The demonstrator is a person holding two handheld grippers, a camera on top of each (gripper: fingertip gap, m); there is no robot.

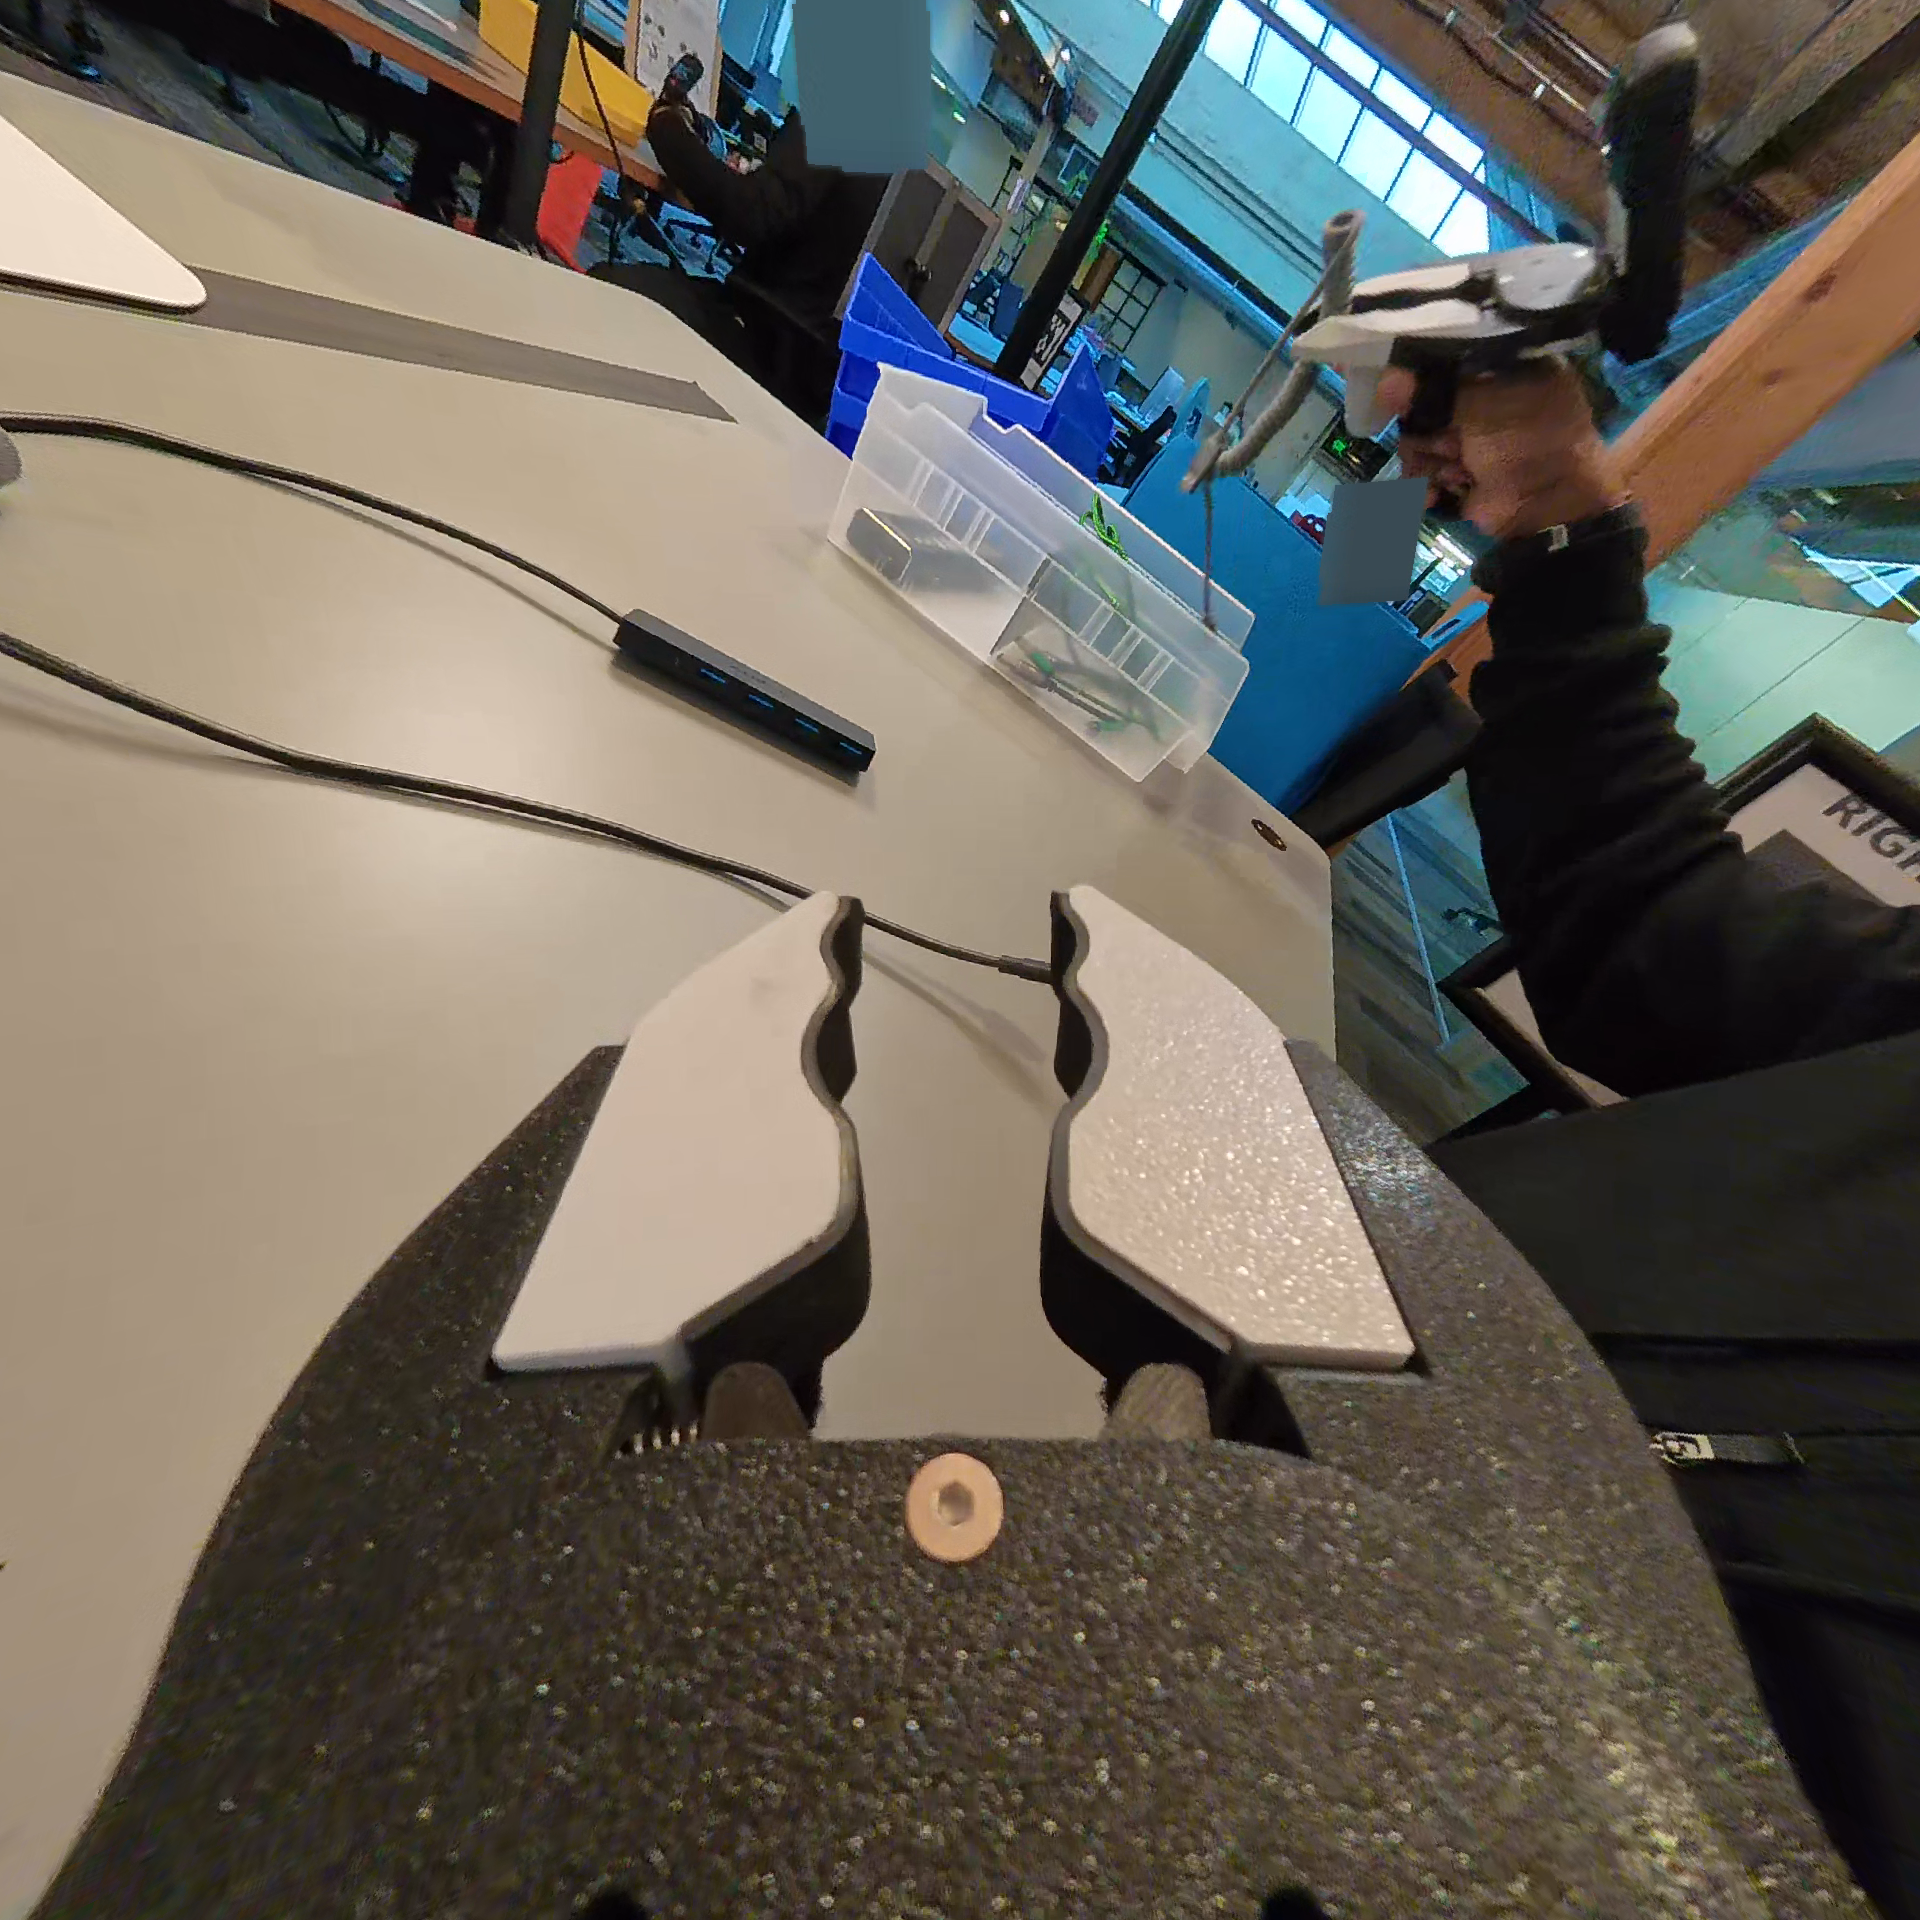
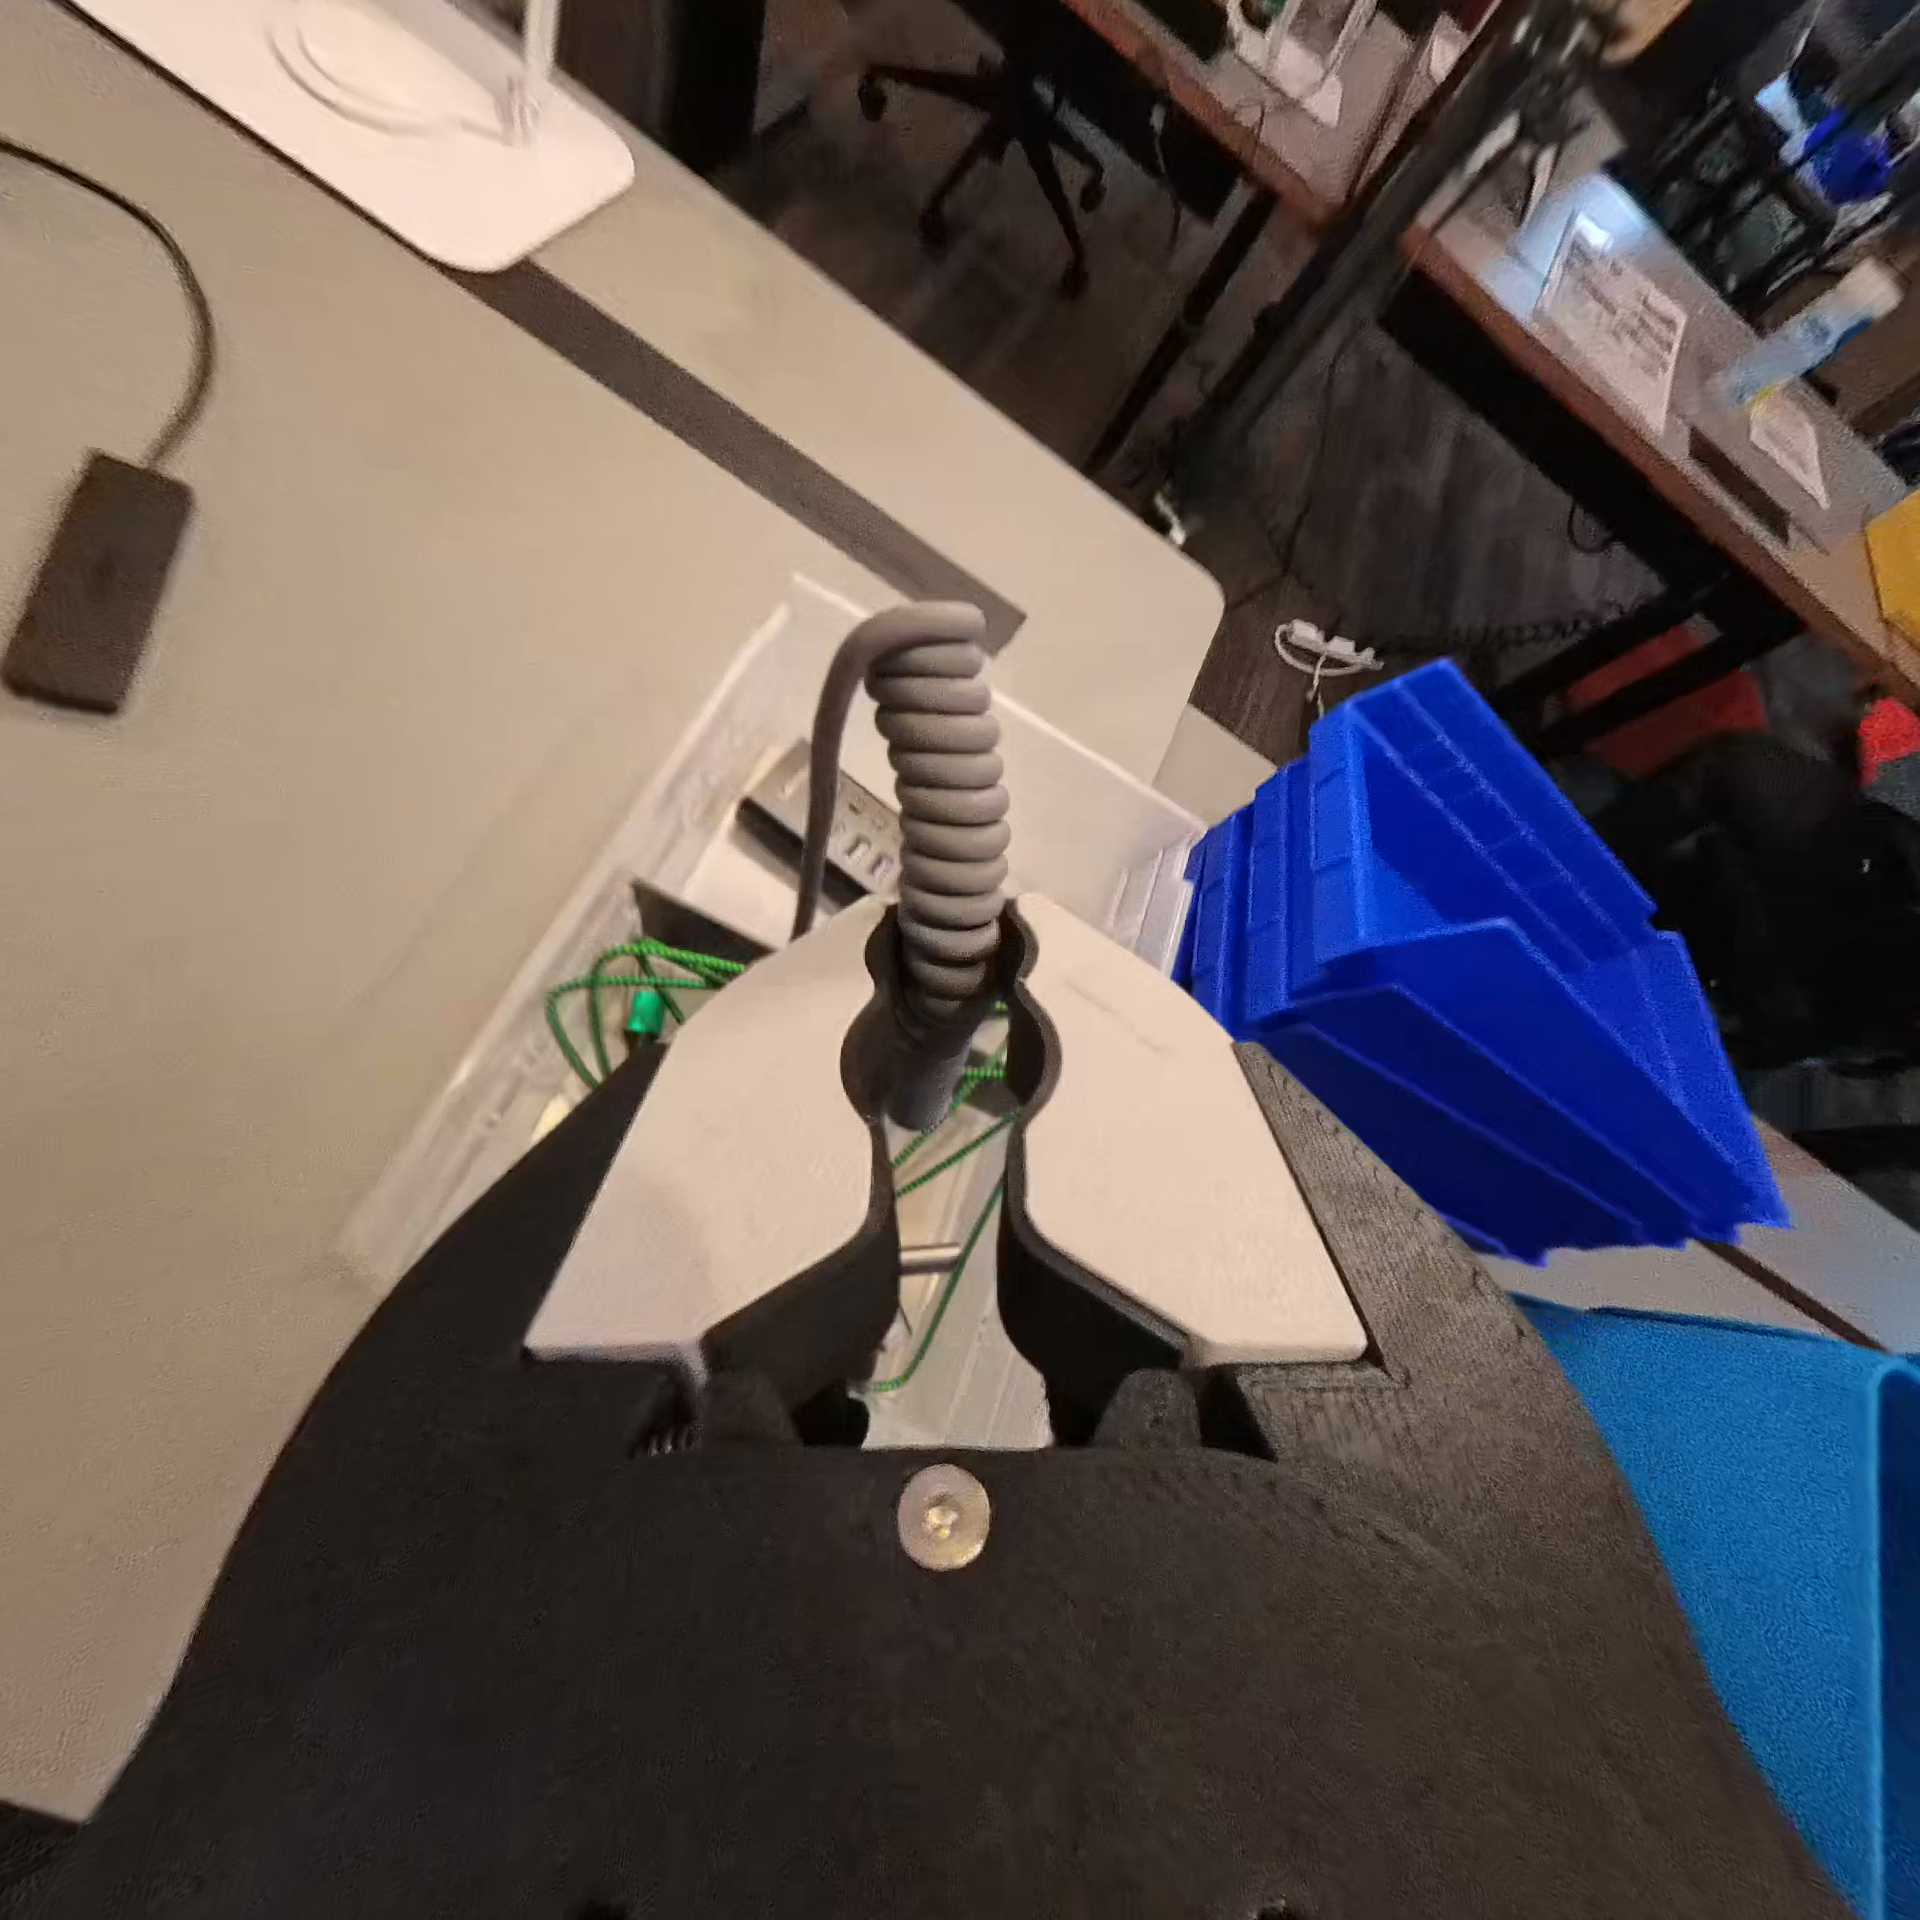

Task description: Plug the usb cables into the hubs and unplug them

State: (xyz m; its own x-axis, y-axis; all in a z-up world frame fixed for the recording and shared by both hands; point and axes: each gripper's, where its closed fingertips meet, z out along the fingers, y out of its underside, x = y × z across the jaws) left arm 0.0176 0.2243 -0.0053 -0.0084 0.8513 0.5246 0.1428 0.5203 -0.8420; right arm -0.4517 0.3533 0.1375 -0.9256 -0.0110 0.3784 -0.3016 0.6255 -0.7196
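My right gripper is shut on a grey coiled cable and holds it up above a clear plastic bin; in the left wrist view this gripper hangs high at the right with the cable dangling into the bin. A black USB hub with blue ports lies on the grey table; it also shows in the right wrist view. My left gripper is open just above the table, with a thin black cable running between its fingertips.
Blue stacked bins stand beyond the clear bin, which holds green cords and a dark device. A white stand base sits at the table's far edge. The table edge is close on the right. Tip to tip, the grippers are about 50 cm apart. The black USB hub is closer to my left gripper, around 20 cm from its tips; the right tips are 40 cm off. The right camera catches it too, in the right wrist view.
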